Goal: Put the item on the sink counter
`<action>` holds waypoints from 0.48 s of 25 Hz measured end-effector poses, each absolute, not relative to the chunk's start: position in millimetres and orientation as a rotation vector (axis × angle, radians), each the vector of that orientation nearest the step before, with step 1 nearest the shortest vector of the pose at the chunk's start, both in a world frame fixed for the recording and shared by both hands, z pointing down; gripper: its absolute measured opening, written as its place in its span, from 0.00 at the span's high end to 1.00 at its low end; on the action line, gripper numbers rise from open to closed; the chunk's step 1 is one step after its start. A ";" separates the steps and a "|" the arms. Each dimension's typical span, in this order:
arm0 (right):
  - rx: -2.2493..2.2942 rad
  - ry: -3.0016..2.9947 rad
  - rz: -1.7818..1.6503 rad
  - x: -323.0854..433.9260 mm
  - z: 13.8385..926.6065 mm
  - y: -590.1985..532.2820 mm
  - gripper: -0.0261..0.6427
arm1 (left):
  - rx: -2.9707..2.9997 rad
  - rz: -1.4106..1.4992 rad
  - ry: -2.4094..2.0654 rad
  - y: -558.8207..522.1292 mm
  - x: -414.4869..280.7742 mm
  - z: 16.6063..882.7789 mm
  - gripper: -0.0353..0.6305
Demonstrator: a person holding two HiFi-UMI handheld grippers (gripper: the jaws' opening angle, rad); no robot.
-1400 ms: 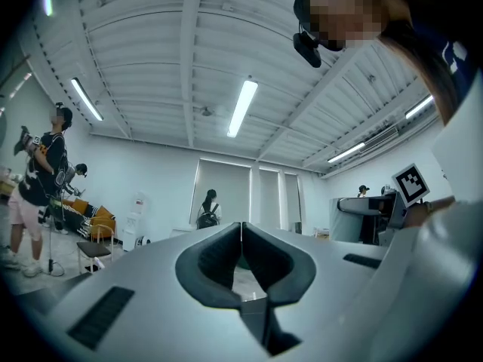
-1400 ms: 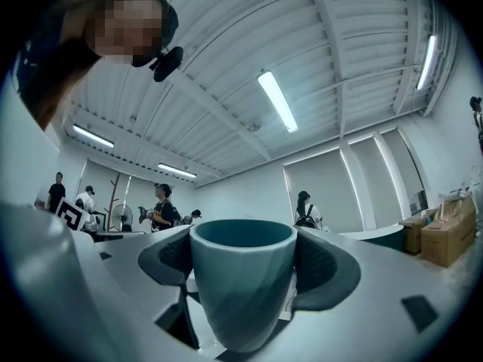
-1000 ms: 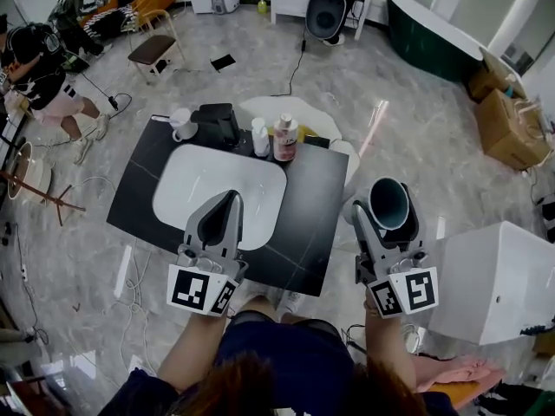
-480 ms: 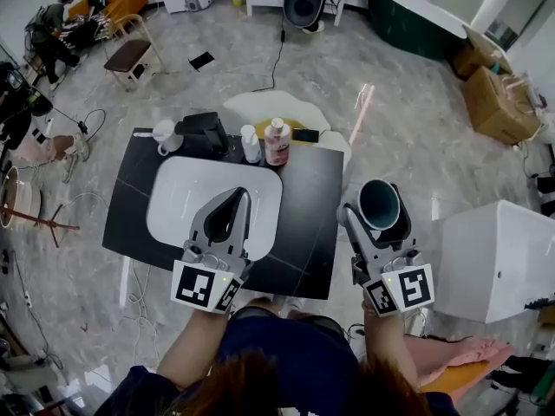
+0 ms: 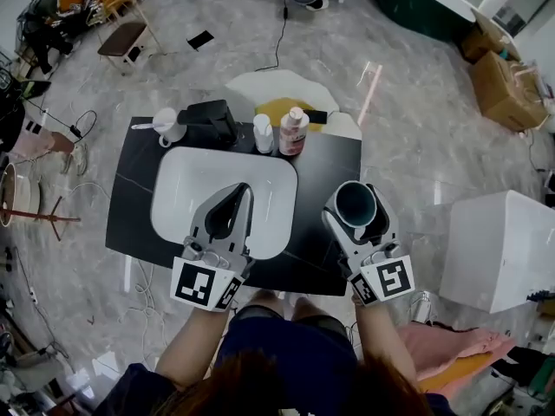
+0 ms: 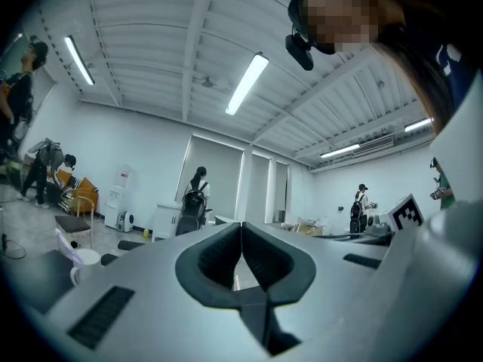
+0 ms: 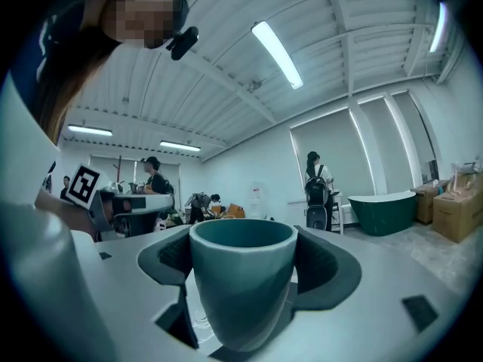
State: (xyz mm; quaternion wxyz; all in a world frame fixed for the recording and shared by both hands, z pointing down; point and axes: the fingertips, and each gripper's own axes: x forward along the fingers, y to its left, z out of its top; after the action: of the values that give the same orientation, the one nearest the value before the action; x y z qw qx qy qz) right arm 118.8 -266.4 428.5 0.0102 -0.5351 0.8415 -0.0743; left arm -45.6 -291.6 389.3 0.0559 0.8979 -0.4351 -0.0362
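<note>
A teal cup (image 5: 355, 204) stands upright between the jaws of my right gripper (image 5: 356, 208), which is shut on its sides. In the head view it hangs over the right part of the black sink counter (image 5: 132, 206). The right gripper view shows the cup (image 7: 241, 277) filling the gap, both pads against its wall. My left gripper (image 5: 240, 191) is shut and holds nothing, over the front of the white basin (image 5: 186, 185). In the left gripper view its fingertips (image 6: 241, 232) meet.
At the counter's back stand a white mug (image 5: 166, 125), a black faucet block (image 5: 208, 120) and two bottles (image 5: 263, 133) (image 5: 293, 131). A white cabinet (image 5: 503, 250) is at the right. A chair (image 5: 121, 37), cardboard boxes (image 5: 503, 85) and cables lie farther off.
My right gripper has carried the cup left and down, from beyond the counter's right edge to over its right part. The left gripper has shifted a little over the basin.
</note>
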 end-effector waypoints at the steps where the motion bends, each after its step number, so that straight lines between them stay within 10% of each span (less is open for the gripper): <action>1: -1.659 2.650 -0.231 111.6 439.4 -268.8 0.36 | 2.722 -0.100 -1.310 -292.8 -46.9 393.5 0.91; 12: -1.680 2.750 -0.283 77.4 546.6 -276.4 0.36 | 2.713 -0.040 -1.239 -291.3 -52.0 425.7 0.91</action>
State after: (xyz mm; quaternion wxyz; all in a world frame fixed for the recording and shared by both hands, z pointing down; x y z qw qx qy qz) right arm 77.4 -276.4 546.6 -0.0465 -0.5187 0.8492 -0.0873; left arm -52.0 -291.3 425.7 0.0793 0.9067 -0.4141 -0.0133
